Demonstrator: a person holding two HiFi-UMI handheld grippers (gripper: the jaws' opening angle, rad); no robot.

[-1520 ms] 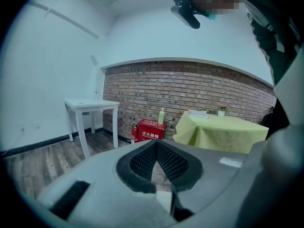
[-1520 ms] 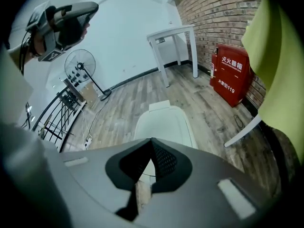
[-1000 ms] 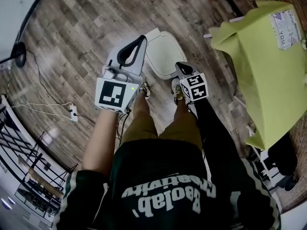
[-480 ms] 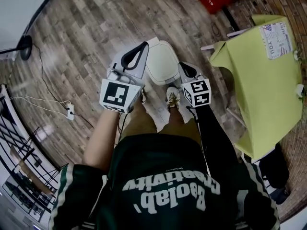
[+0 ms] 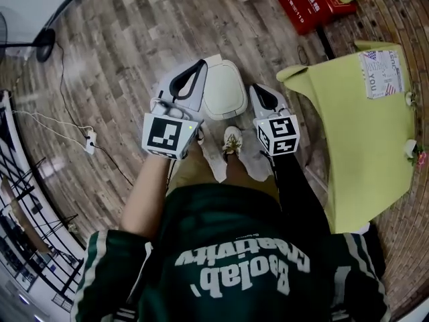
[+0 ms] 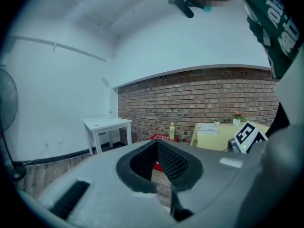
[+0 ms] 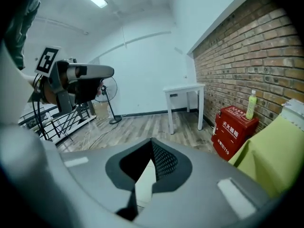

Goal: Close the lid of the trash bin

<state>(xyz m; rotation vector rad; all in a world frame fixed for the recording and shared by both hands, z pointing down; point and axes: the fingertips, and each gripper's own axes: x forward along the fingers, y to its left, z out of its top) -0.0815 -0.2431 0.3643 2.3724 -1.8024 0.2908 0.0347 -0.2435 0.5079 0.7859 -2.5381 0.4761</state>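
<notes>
Both pairs of jaws are pressed together and hold nothing. Only bare wooden floor point(image 5: 120, 79) shows through the small hollow between the pads of my left gripper point(image 5: 195, 70), and the same goes for my right gripper point(image 5: 257, 93).

Each gripper's own view looks level across the room towards a brick wall, so I judge that I carry them high, well clear of the floor.

From my head, the trash bin point(image 5: 215, 62) stands on the floor at 12 o'clock from my shoes point(image 5: 231, 140). My left gripper lies at 9 o'clock of it and my right at 4 o'clock. Neither appears to touch it.

The white lid point(image 5: 224, 89) looks flat and fully down on the bin, with no dark opening showing around its edge.

Further out, a yellow-green covered bench point(image 5: 355, 133) sits at 3 o'clock. A red box point(image 5: 312, 2) lies at 1 o'clock and a fan's round base point(image 5: 45, 42) at 10 o'clock.

By my reading, the closing is done and this is the tail of the task. If anything is left, it is a check that the lid has seated. That would mean lowering one closed gripper onto the lid's front edge at 6 o'clock and pressing gently straight down. Otherwise I need only keep both grippers clear.
</notes>
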